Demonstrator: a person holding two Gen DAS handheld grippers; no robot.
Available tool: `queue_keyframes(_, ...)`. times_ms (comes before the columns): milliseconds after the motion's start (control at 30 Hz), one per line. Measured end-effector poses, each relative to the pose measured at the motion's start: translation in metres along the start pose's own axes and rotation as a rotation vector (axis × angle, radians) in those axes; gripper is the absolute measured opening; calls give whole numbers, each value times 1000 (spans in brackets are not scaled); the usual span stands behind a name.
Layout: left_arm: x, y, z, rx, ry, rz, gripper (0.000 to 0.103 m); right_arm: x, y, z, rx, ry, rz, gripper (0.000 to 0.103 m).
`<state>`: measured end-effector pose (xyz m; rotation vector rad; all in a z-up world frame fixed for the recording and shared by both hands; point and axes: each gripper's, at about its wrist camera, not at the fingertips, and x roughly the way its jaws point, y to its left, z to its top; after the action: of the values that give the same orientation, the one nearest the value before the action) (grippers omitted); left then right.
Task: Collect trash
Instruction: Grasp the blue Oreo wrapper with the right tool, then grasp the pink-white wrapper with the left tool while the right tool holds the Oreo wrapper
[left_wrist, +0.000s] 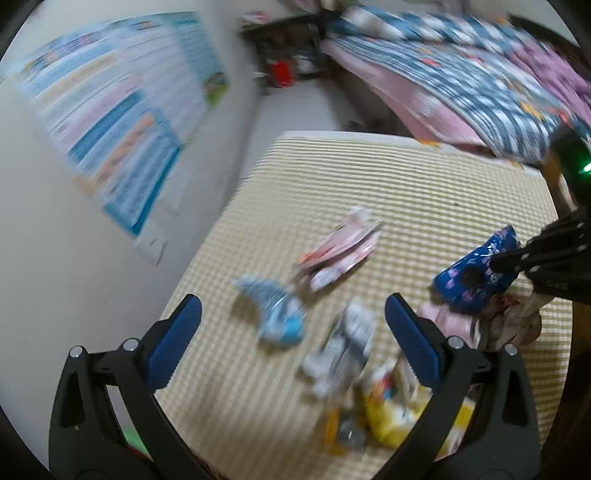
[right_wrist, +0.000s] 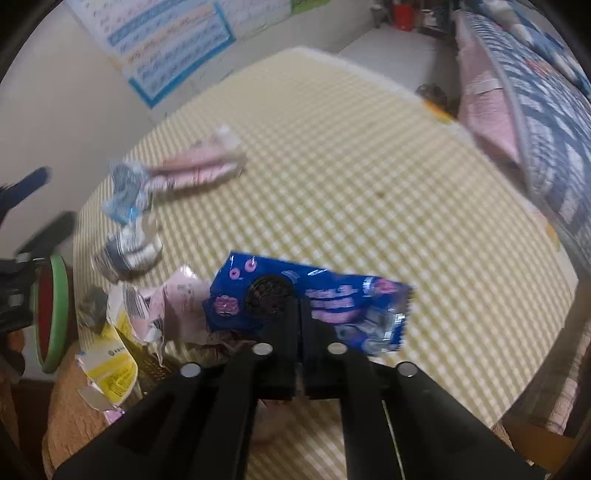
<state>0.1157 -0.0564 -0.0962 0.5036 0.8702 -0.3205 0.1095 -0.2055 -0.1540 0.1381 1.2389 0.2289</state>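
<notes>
A blue cookie wrapper (right_wrist: 351, 299) lies lifted at one edge over the yellow checked mat (right_wrist: 369, 166), and my right gripper (right_wrist: 299, 306) is shut on its middle. In the left wrist view the same wrapper (left_wrist: 465, 284) sits at the right, pinched by the right gripper (left_wrist: 506, 260). My left gripper (left_wrist: 291, 302) hangs open above the mat with nothing between its fingers. Below it lie a light-blue wrapper (left_wrist: 277, 317), a pink wrapper (left_wrist: 340, 251), a grey-white wrapper (left_wrist: 343, 347) and a yellow packet (left_wrist: 388, 417). The picture is blurred.
More crumpled pink paper (right_wrist: 177, 302) and a torn yellow packet (right_wrist: 110, 369) lie near the mat's front edge. A green-rimmed red round thing (right_wrist: 51, 314) stands at the left. A bed with a blue checked blanket (left_wrist: 480, 85) borders the mat; a poster (left_wrist: 122, 122) hangs on the wall.
</notes>
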Motion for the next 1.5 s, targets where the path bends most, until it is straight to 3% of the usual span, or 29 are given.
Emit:
queue_keyframes(167,42,-22,33,132,90,-63,89,-25,-21,0,73,-58,53,0)
queue_keyframes(267,71,-27,41,170,183,-95,80,-27,-33,-3,106,-39,46,7)
queue_keyframes(400,99,-32,40,200,257,-100,76,-31,-45,-6,144,-34,51,43)
queue_keyframes(533,114,-31,43,177,290,-113,76,-38,-49,-5,174,-44,81,55)
queue_keyframes(633,126,-35,44,179,313,-106,69,-33,-52,-3,207,-34,75,58)
queue_keyframes(733,128,-33,45,161,305,-95,46,-35,-63,-7,243,-27,72,64)
queue_keyframes(800,127,-27,49,121,297,-116,36,-38,-70,-9,271,-36,73,66)
queue_keyframes(867,120,-20,49,90,266,-120,32,-47,-77,-9,313,-77,93,66)
queue_keyframes(1000,92,-6,53,28,177,-100,32,-65,-90,-11,323,-133,64,69)
queue_keyframes(1233,18,7,32,-77,35,-58,32,-63,-100,-26,364,-105,-1,70)
queue_keyframes(1367,-11,6,7,-152,13,-67,32,-47,-92,-33,363,-54,-6,70)
queue_keyframes(1500,-22,6,-19,-232,50,-78,32,-37,-89,-37,361,-32,-21,66)
